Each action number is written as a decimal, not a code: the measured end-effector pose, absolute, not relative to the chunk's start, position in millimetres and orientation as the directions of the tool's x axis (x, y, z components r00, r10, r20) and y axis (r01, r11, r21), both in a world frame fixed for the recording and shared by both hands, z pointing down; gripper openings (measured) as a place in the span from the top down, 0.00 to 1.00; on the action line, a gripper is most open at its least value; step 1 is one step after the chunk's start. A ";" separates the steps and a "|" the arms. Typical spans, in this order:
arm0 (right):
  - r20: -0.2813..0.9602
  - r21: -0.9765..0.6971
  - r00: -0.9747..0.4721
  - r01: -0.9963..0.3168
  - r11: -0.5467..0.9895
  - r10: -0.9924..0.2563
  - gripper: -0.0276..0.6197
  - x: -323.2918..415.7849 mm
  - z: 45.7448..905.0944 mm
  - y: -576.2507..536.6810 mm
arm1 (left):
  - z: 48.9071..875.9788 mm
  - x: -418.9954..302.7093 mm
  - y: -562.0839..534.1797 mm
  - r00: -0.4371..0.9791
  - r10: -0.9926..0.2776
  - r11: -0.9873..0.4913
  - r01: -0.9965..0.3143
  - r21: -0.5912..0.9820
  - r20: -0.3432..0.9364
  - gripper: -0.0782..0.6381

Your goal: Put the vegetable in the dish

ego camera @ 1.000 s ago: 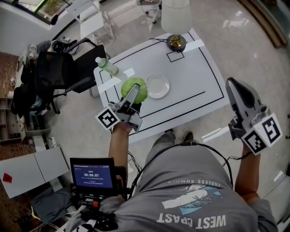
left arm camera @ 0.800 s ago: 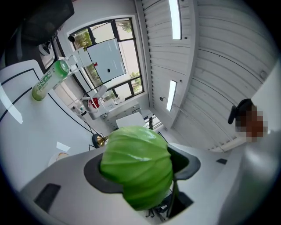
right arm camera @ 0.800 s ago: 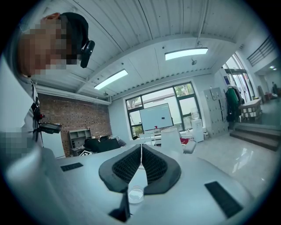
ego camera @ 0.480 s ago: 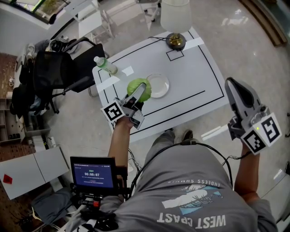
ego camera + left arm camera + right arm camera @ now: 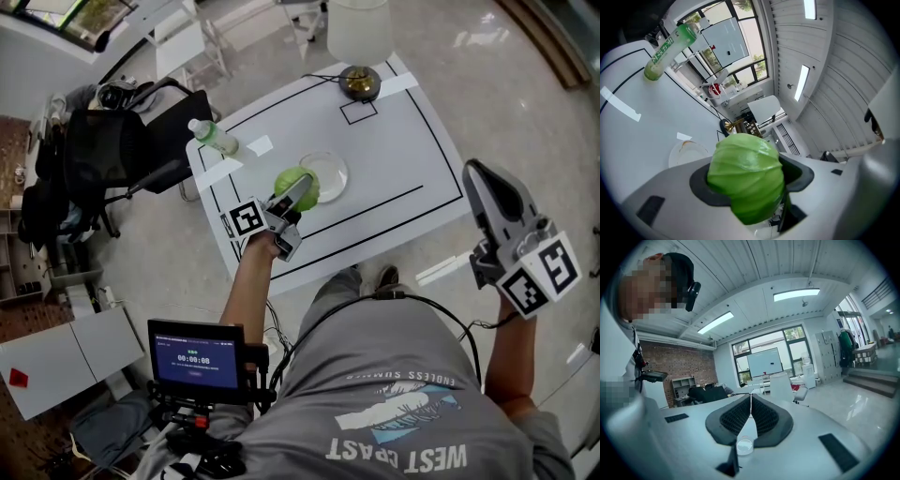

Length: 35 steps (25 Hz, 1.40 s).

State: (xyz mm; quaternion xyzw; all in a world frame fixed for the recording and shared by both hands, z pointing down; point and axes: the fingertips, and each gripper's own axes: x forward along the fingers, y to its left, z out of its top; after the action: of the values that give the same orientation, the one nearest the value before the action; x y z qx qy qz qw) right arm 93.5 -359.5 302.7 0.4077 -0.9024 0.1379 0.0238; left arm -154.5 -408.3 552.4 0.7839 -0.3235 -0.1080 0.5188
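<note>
A round green cabbage [image 5: 292, 185] is clamped between the jaws of my left gripper [image 5: 302, 190], which is shut on it and holds it above the white table [image 5: 403, 159]. In the head view the cabbage overlaps the near-left rim of the clear glass dish [image 5: 328, 172]. The left gripper view shows the cabbage [image 5: 746, 180] filling the jaws, with the dish [image 5: 686, 152] on the table beyond and to the left. My right gripper [image 5: 487, 183] hangs off the table's right side. Its pads [image 5: 761, 416] meet with nothing between them.
A green drink bottle [image 5: 212, 137] stands at the table's left corner, and a lamp [image 5: 360, 82] with a white shade at the far edge. Black tape lines mark the tabletop. A black office chair [image 5: 122, 150] is left of the table. A timer screen [image 5: 195, 358] sits near my body.
My left gripper has carried the cabbage to the right and further over the table, up to the dish's rim. The right gripper has stayed where it was.
</note>
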 end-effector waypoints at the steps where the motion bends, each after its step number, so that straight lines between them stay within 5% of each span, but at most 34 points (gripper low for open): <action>1: 0.158 -0.230 -0.666 -0.743 0.629 -0.729 0.94 93.2 302.6 -359.2 | 556.7 -153.3 -408.8 0.772 -0.612 -0.246 -0.394 0.885 0.174 0.48; 24: 0.240 -0.244 -0.621 -0.783 0.572 -0.746 0.94 93.5 338.4 -387.1 | 677.4 -123.8 -431.8 0.864 -0.357 -0.116 -0.418 0.901 0.355 0.48; 35: 0.274 -0.264 -0.596 -0.801 0.537 -0.754 0.94 100.3 353.5 -391.5 | 689.0 -110.0 -443.6 0.890 -0.236 -0.203 -0.437 0.876 0.389 0.48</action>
State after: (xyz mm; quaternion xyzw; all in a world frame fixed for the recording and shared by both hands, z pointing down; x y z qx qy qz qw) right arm 100.3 -391.5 353.5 0.4447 -0.8744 0.1835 0.0636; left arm -110.0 -443.6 689.0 0.7708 -0.2182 0.0849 0.5925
